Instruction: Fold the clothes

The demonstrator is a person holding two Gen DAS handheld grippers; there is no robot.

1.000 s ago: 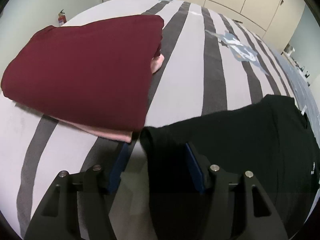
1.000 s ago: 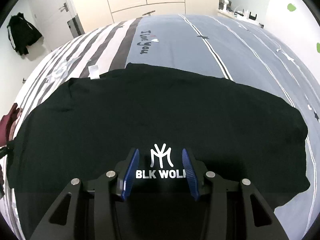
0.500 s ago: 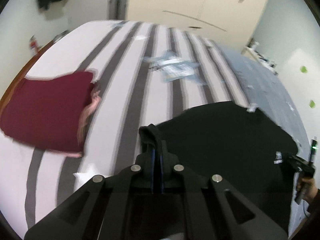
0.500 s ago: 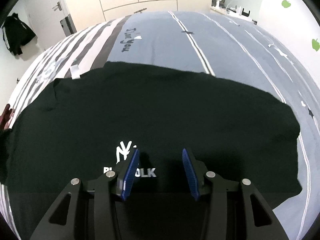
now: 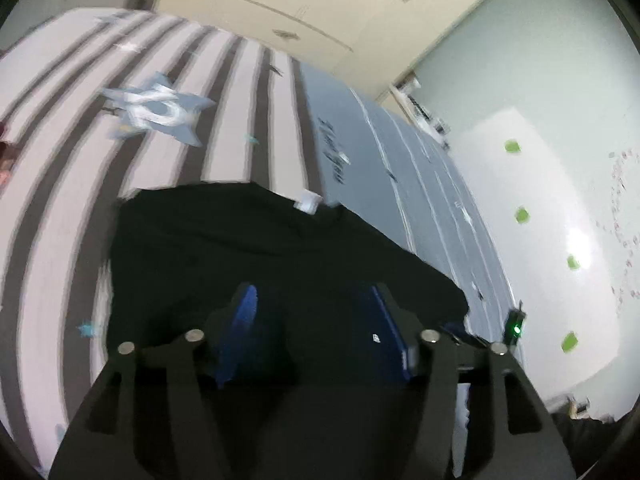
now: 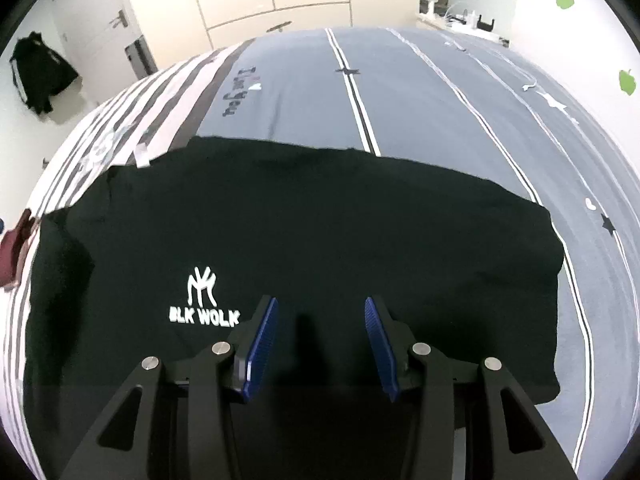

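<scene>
Left wrist view —
Garment: black T-shirt point(image 5: 280, 264) lies spread on the bed point(image 5: 224, 128), dark against the striped cover; this view is motion-blurred, so fine folds cannot be read.
Left gripper point(image 5: 316, 334): fingers apart over the cloth, nothing between them.
Handling, as a judgement: thin, limp knit, light, no stiffness; it should sag and drag from any single pinch, so a hem or a shoulder corner is the better hold than the middle.
Edges: far edge carries a small white tag point(image 5: 308, 202); the left edge point(image 5: 114, 264) falls straight along the stripes.
Room: bare striped cover to the left and beyond the far edge; the wall point(image 5: 560, 200) closes in on the right, past the grey part of the cover.

Right wrist view —
Garment: same black T-shirt point(image 6: 320, 220), flat, white logo print point(image 6: 204, 300) facing up and sitting left of the fingers.
Right gripper point(image 6: 320, 330): fingers wide apart above the fabric, gripping nothing; whether the tips touch the cloth cannot be told.
Grip place, as a judgement: the right-hand edge point(image 6: 554, 280) is clean and reachable — a pinch there would let that side fold over toward the logo.
Edges: far edge runs across the grey cover; the left end looks slightly rumpled.
Room: wide grey bedcover point(image 6: 420, 100) ahead and to the right; a scrap of maroon cloth point(image 6: 16, 248) sits just beside the shirt's left end.
</scene>
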